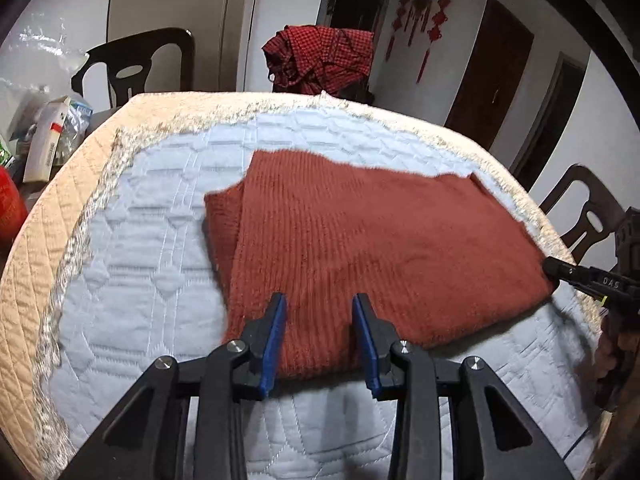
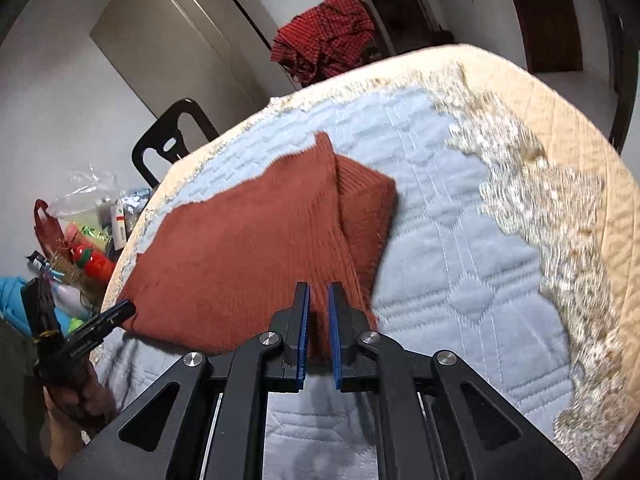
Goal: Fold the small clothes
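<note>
A rust-red knitted sweater (image 1: 380,248) lies folded on the quilted light-blue table cover (image 1: 140,260), with a narrower flap tucked along one side (image 2: 368,208). In the left wrist view my left gripper (image 1: 320,304) stands open over the sweater's near edge. The knit lies flat between its blue pads, unpinched. My right gripper (image 2: 318,304) is shut on the sweater (image 2: 240,248), with a thin ridge of knit caught between its pads. Each gripper shows in the other's view: the right gripper (image 1: 560,270) at the sweater's right corner, the left gripper (image 2: 120,314) at its left corner.
A red checked garment (image 1: 320,60) hangs over a chair back beyond the round table. Dark chairs (image 1: 136,64) (image 1: 588,216) stand around it. Boxes, bags and bottles (image 2: 88,248) crowd a surface beside the table. A hand (image 2: 76,400) holds the left gripper.
</note>
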The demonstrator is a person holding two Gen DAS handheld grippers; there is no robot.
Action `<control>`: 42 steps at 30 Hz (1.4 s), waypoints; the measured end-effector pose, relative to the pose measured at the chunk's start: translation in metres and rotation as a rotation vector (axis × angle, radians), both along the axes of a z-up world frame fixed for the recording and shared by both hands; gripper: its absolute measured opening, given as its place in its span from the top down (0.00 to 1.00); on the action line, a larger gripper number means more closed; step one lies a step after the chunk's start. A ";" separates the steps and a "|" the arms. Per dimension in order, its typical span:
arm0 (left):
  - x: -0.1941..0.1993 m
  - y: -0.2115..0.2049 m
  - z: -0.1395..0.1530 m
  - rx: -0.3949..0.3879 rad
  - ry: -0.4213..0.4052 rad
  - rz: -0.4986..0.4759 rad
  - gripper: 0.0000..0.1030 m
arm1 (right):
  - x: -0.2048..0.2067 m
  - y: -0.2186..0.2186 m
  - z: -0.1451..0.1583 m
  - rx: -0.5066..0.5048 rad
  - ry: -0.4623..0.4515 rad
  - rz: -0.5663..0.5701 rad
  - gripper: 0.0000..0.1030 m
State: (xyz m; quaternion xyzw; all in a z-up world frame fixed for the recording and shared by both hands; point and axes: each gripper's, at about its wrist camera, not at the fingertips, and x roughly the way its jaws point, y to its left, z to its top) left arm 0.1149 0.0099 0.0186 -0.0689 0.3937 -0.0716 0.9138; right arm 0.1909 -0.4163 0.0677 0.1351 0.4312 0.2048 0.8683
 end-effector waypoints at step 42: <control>-0.046 0.039 0.004 -0.047 0.011 0.077 0.63 | -0.052 0.026 0.019 -0.144 -0.052 0.050 0.85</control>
